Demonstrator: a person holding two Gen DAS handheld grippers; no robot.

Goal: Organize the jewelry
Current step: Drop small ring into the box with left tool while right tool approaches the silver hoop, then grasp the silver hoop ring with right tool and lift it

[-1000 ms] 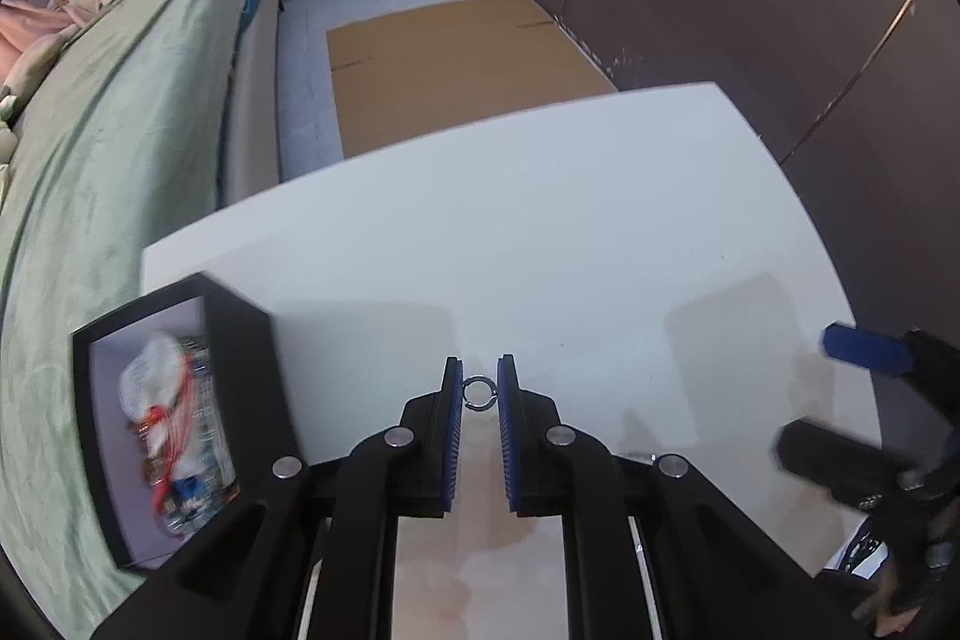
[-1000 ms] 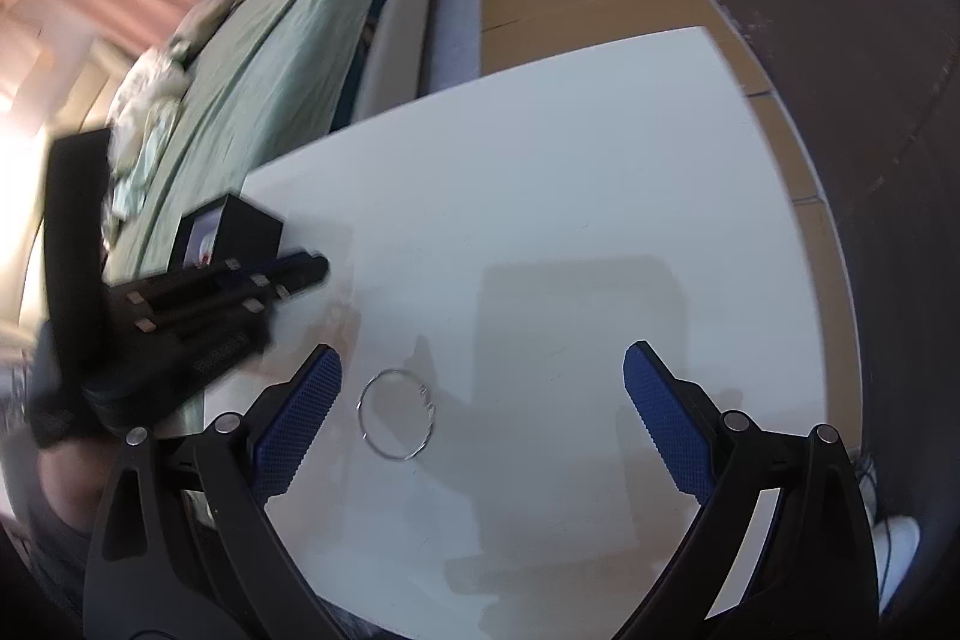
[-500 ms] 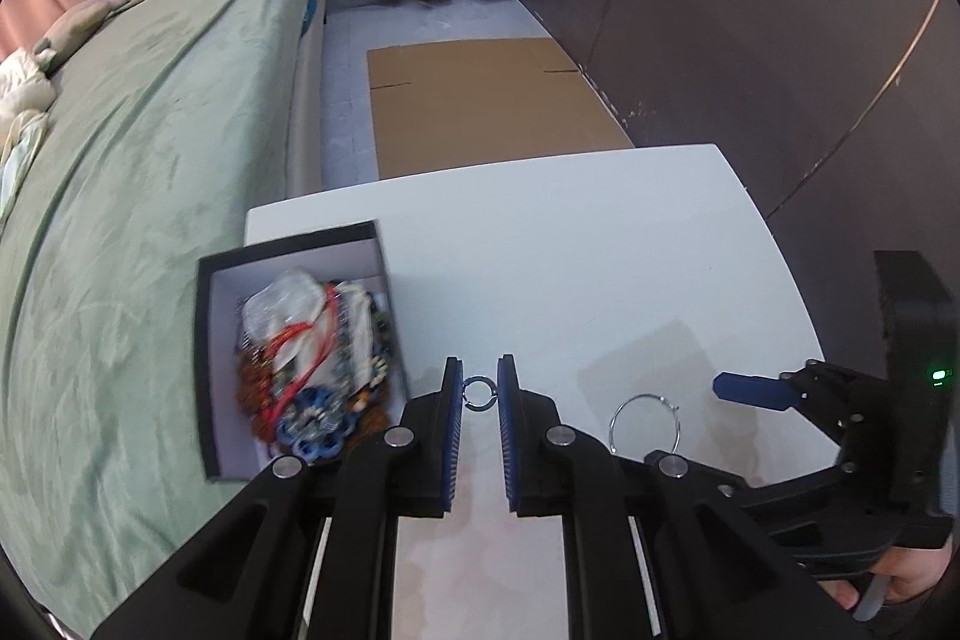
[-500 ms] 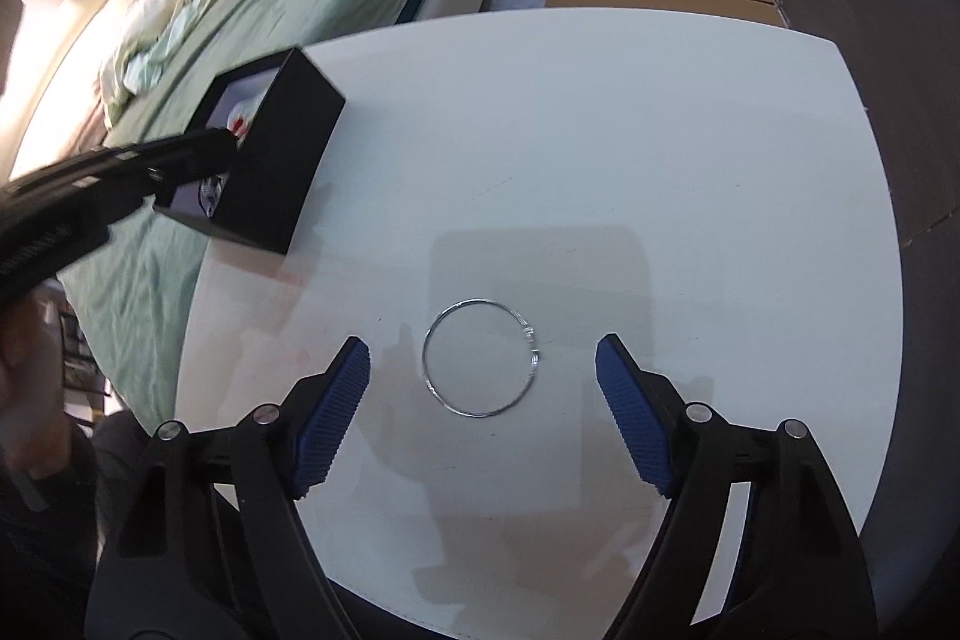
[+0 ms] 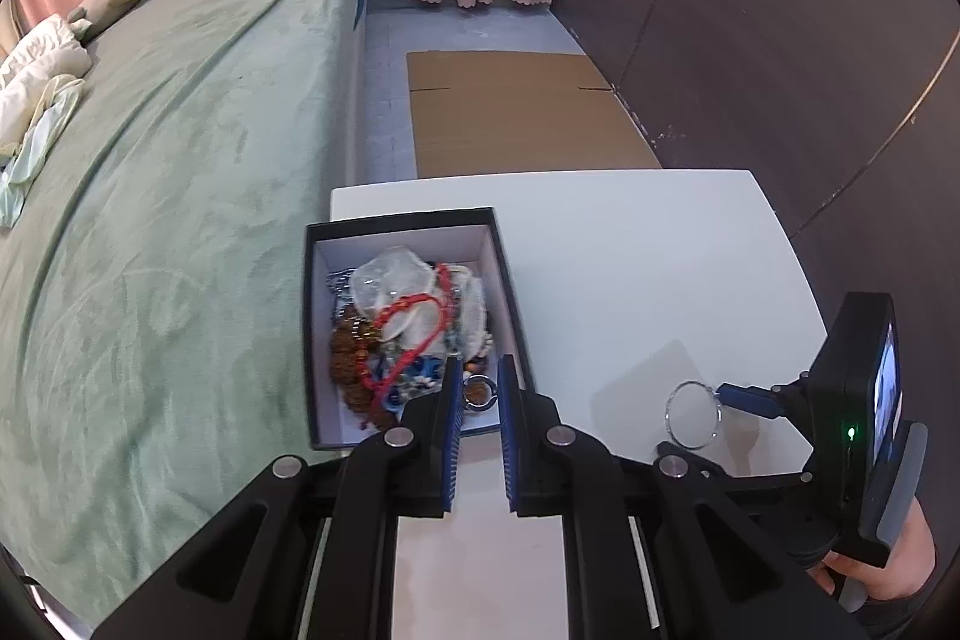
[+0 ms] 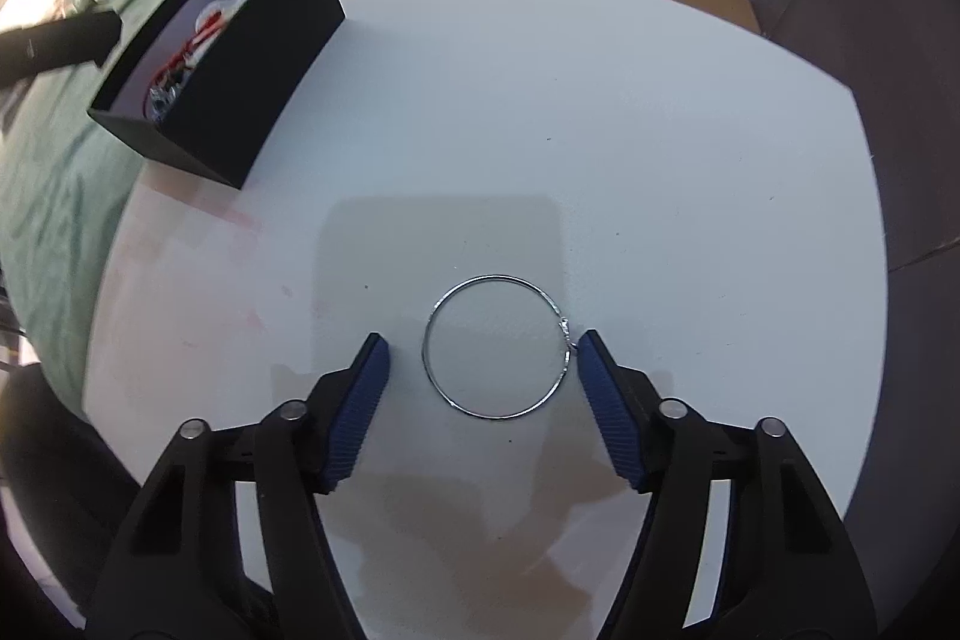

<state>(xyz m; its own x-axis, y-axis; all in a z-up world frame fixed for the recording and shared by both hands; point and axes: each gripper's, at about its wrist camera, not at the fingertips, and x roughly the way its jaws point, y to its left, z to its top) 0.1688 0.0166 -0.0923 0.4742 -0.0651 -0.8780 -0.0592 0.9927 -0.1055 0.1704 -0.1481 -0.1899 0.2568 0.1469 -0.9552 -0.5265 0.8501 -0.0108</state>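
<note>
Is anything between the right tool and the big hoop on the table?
Nothing visible. The silver hoop lies flat on the bare white table, between the right tool's blue pads, whose jaws have just been closing. The right pad is at the hoop's clasp; the left is still apart.

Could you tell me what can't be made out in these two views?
- Box bottom, left wrist view: hidden under piled jewelry; single pieces too tangled to tell apart.
- Box contents, right wrist view: mostly hidden by its near wall.
- Small ring in the left gripper: too small for detail.
- Right gripper pad against the hoop: contact unclear.
</note>
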